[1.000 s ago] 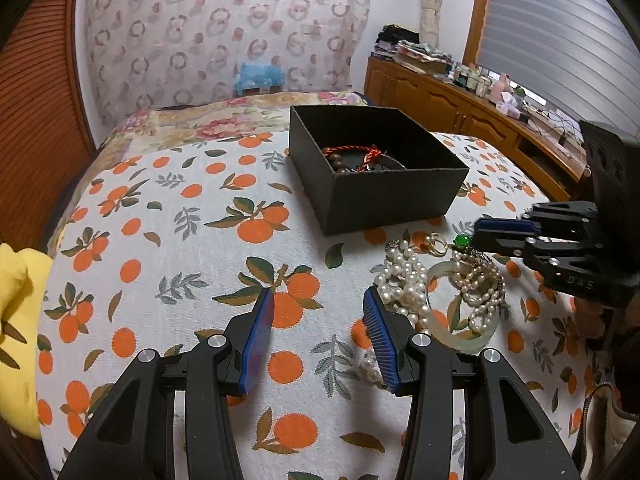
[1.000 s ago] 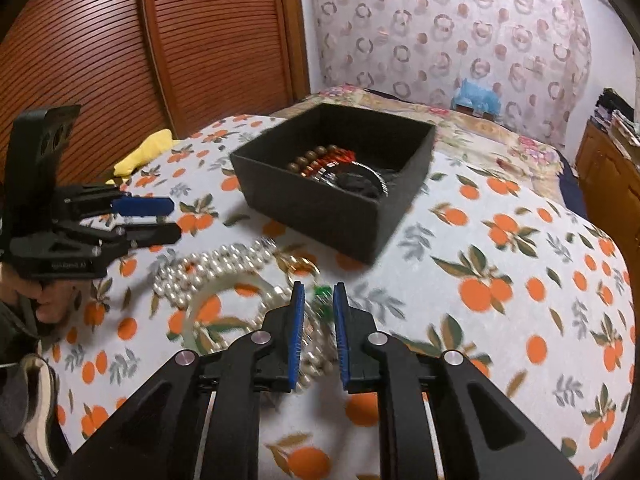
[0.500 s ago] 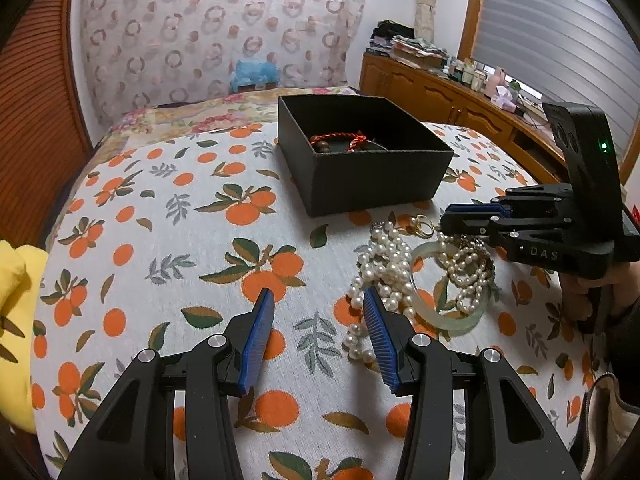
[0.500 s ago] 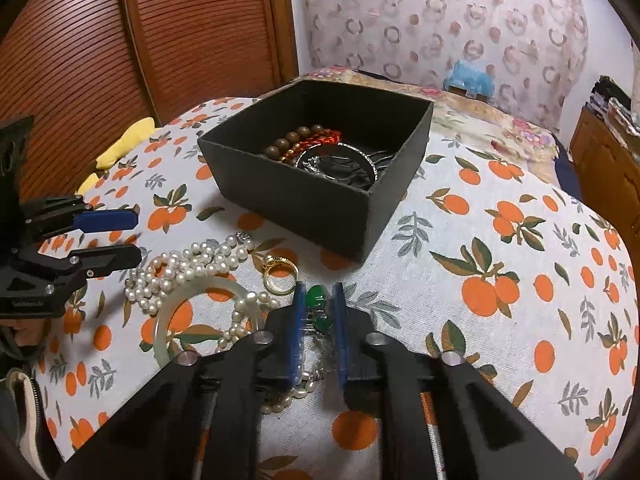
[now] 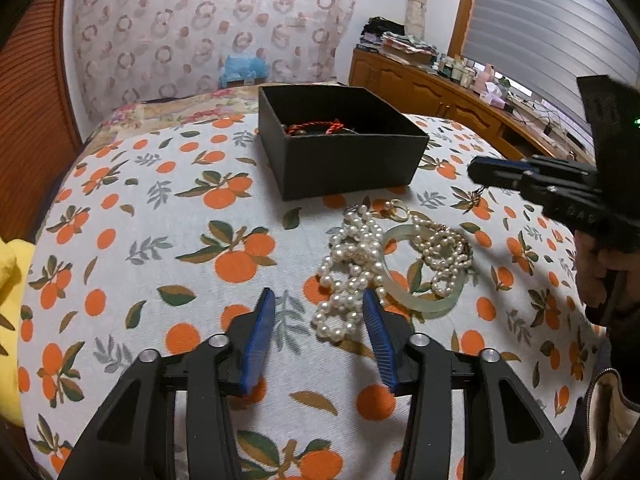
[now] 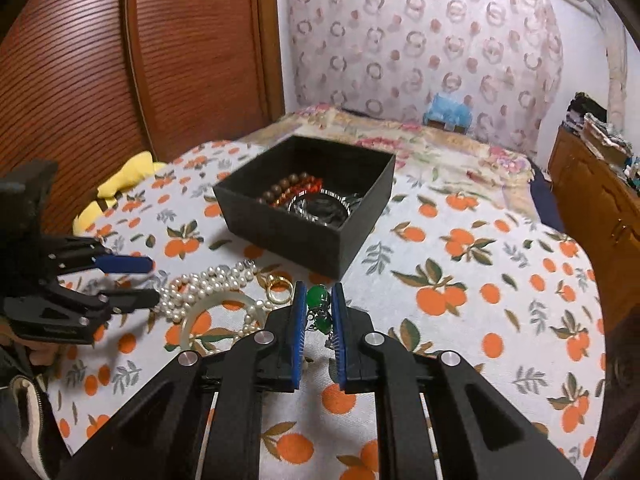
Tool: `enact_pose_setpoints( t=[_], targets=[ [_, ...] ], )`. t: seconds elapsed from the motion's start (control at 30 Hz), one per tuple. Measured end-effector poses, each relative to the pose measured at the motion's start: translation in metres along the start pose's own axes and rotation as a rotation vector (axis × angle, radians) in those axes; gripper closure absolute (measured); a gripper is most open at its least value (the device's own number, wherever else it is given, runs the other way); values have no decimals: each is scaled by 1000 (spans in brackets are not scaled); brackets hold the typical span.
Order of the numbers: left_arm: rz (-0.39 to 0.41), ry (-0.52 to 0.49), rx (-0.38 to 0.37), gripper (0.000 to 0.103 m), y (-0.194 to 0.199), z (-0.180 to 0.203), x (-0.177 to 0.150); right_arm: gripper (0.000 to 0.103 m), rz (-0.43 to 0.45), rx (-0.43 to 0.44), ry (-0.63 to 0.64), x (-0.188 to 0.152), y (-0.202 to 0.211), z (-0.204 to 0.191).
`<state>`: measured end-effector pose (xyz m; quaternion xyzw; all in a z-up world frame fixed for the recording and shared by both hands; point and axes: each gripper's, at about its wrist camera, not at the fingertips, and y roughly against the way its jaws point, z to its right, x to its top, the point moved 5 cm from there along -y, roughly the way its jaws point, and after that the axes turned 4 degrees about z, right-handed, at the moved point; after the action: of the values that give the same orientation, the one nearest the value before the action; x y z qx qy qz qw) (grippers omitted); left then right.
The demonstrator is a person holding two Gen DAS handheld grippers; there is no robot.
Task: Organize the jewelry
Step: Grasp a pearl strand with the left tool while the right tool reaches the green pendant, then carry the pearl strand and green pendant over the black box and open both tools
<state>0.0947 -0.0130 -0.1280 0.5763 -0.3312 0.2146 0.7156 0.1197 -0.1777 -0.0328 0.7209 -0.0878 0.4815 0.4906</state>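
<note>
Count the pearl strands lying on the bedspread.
2, though tangling may hide more: one pearl strand left of the jade bangle, another strand draped across the bangle's far side.

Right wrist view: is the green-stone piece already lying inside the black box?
No: the green-stone piece sits clamped between the right gripper pads, short of the black box, which holds beaded bracelets.

The left gripper (image 5: 318,306) is aimed downward toward twelve o'clock, its jaws closing, with nothing pressed between the pads. The right gripper (image 6: 317,304) is likewise tilted downward, its blue pads (image 6: 298,320) clamped on a green pendant (image 6: 318,297), and is gripped by a hand (image 5: 596,268) at four o'clock.
</note>
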Motion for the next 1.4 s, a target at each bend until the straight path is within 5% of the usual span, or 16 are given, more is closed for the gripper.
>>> enact_pose_setpoints(
  t=[0.4,0.8,0.9,1.4],
  targets=[
    [-46,-16,40,83,-23,-6,22,89,25,-5,7,2,17,-1],
    [-98,-101,44,83,-37,-2,28,89,24,-4,8,1,18,-2],
    [-96,-110,32,96,-35,0,27,89,27,-6,9,2,19,-2],
    [170,-49,7,96,59,15,86,89,113,-11,25,31,70,-6]
  ],
)
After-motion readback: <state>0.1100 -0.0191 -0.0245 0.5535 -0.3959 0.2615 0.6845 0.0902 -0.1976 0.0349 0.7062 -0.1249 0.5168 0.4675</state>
